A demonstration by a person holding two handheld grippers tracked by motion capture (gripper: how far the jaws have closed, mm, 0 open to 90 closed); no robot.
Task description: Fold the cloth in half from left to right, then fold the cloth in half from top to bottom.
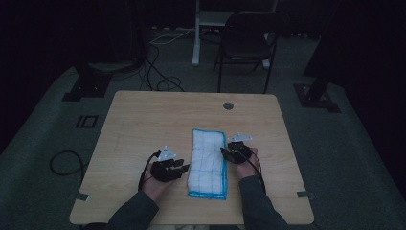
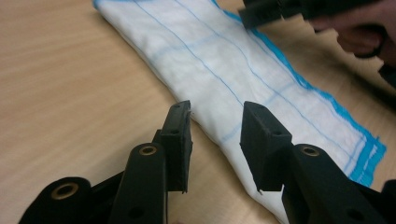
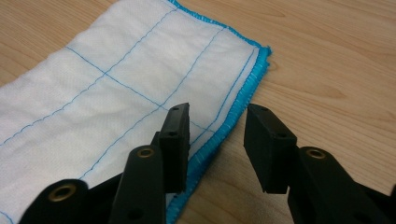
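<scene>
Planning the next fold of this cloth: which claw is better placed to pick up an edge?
Probably the right claw: its open jaws straddle the folded cloth at its blue-stitched edge. The left claw, also open, faces the plain folded side.

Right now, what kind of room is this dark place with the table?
Probably a lab or workshop set up for recording, not a home: a bare wooden table on grey carpet, loose cables trailing across the floor, a black folding chair, and dark equipment stands.

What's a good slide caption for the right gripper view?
Open right tool poised over the blue-stitched edge of a folded white cloth on a light wooden table.
</scene>
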